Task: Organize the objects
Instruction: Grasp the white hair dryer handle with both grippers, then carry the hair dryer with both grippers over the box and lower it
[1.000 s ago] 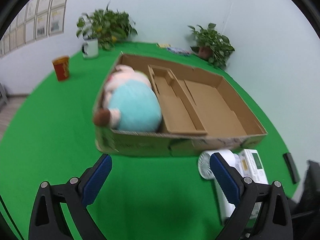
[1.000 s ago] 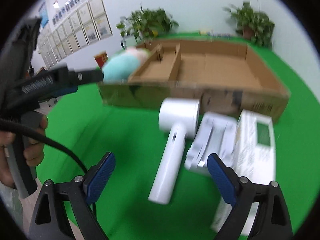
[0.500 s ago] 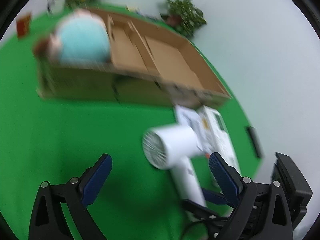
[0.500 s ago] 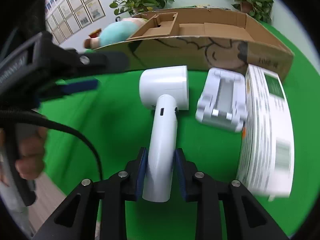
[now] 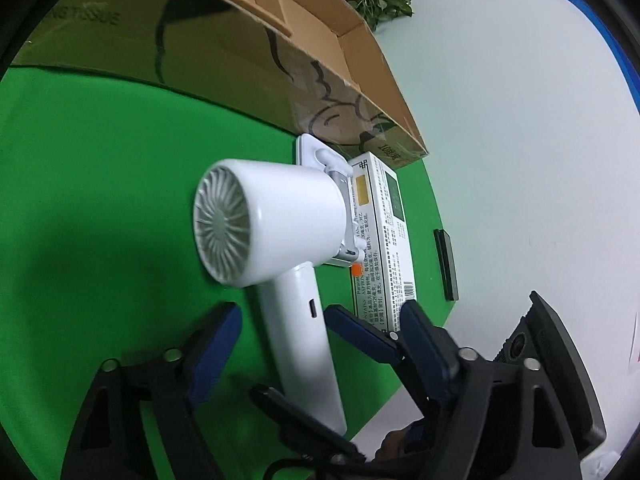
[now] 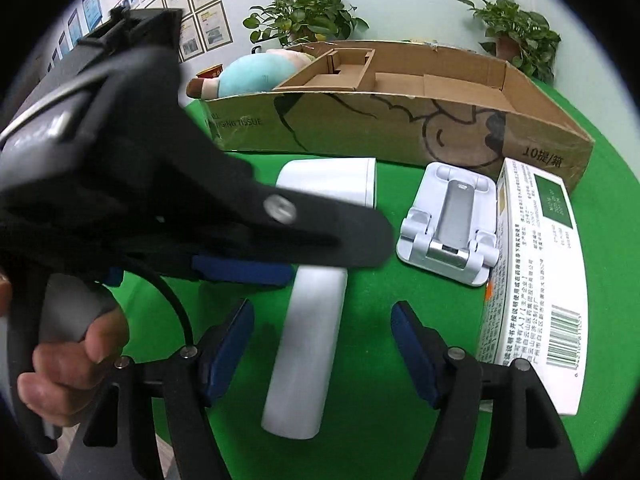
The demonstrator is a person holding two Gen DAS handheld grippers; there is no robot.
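Observation:
A white hair dryer [image 5: 276,240] lies on the green table; it also shows in the right wrist view [image 6: 316,280]. My left gripper [image 5: 320,344] is open, its fingers on either side of the dryer's handle. My right gripper [image 6: 322,344] is open too, straddling the handle's lower end without touching. The cardboard box [image 6: 400,120] stands behind, with a blue plush toy [image 6: 248,76] in its left end. A white phone stand [image 6: 452,224] and a white medicine box [image 6: 532,272] lie right of the dryer.
A black flat object [image 5: 446,264] lies near the table's right edge. Potted plants [image 6: 308,16] stand at the back by the wall. A red cup [image 6: 210,72] is behind the plush toy. The left gripper's body [image 6: 120,184] crosses the right wrist view.
My right gripper, shut on the dryer handle half a second ago, is now open. My left gripper has swung down and closer, around the handle from the other side.

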